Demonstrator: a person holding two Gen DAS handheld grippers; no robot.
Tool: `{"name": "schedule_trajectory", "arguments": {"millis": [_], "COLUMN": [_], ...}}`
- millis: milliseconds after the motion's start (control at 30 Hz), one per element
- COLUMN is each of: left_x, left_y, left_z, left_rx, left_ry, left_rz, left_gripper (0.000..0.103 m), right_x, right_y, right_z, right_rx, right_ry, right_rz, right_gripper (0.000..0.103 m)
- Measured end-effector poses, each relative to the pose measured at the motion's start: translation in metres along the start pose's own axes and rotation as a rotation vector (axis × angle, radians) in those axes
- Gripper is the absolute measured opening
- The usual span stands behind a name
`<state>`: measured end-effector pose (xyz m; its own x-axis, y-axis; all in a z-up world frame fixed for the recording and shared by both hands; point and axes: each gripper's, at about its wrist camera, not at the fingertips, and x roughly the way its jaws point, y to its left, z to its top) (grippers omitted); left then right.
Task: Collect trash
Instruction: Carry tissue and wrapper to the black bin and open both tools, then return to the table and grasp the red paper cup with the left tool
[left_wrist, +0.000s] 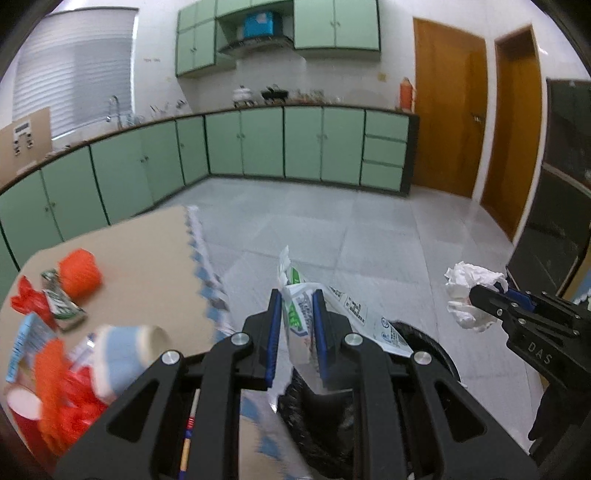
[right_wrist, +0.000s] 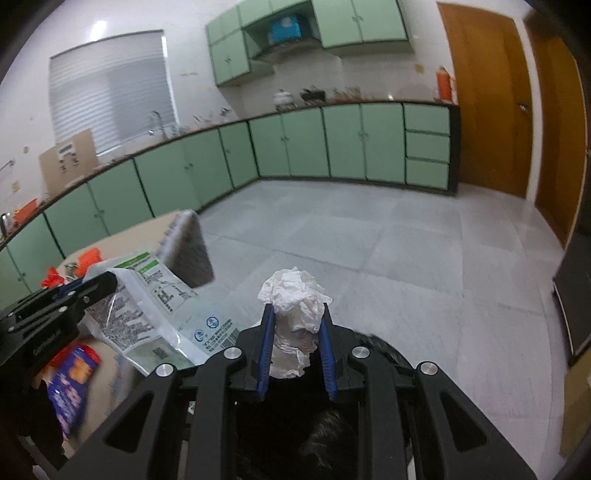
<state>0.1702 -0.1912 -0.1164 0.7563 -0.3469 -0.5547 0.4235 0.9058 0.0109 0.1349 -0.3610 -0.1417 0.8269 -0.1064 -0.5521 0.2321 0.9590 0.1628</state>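
Left claw (left_wrist: 297, 310) pinches a wrapper (left_wrist: 295, 314); right claw (right_wrist: 297, 325), at its 3 o'clock, pinches a tissue (right_wrist: 291, 295). Both hang over the black bin (left_wrist: 424, 343), likely for dropping; more trash sits on the worktop (left_wrist: 147, 251) at 9 o'clock.

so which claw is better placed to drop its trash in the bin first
Right, probably. The right claw holds the crumpled tissue above the black bin; the left claw's plastic wrapper hangs over the rim.
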Motion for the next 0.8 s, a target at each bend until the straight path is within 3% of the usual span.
{"name": "schedule_trajectory", "arguments": {"millis": [233, 367, 433, 567, 667, 800], "left_x": [0.036, 0.04, 0.04, 0.039, 0.032, 0.012], "left_y": [-0.015, -0.022, -0.022, -0.02, -0.014, 0.0], "left_z": [-0.023, -0.027, -0.028, -0.028, -0.028, -0.018], "left_rx": [0.036, 0.052, 0.048, 0.034, 0.024, 0.014], "left_ry": [0.096, 0.103, 0.105, 0.101, 0.094, 0.052], "left_rz": [-0.04, -0.051, -0.059, -0.064, -0.061, -0.036], "left_gripper": [0.017, 0.035, 0.038, 0.044, 0.046, 0.057], "right_x": [0.017, 0.022, 0.024, 0.026, 0.026, 0.019], "right_y": [-0.032, -0.041, -0.042, -0.039, -0.034, -0.021], "right_z": [-0.032, -0.038, -0.037, -0.037, -0.037, -0.033], "right_rx": [0.047, 0.056, 0.061, 0.074, 0.065, 0.062], "right_ry": [0.079, 0.099, 0.107, 0.114, 0.114, 0.1], "right_rz": [-0.039, -0.047, -0.048, -0.06, -0.065, -0.053], "right_gripper": [0.027, 0.031, 0.034, 0.055, 0.061, 0.074]}}
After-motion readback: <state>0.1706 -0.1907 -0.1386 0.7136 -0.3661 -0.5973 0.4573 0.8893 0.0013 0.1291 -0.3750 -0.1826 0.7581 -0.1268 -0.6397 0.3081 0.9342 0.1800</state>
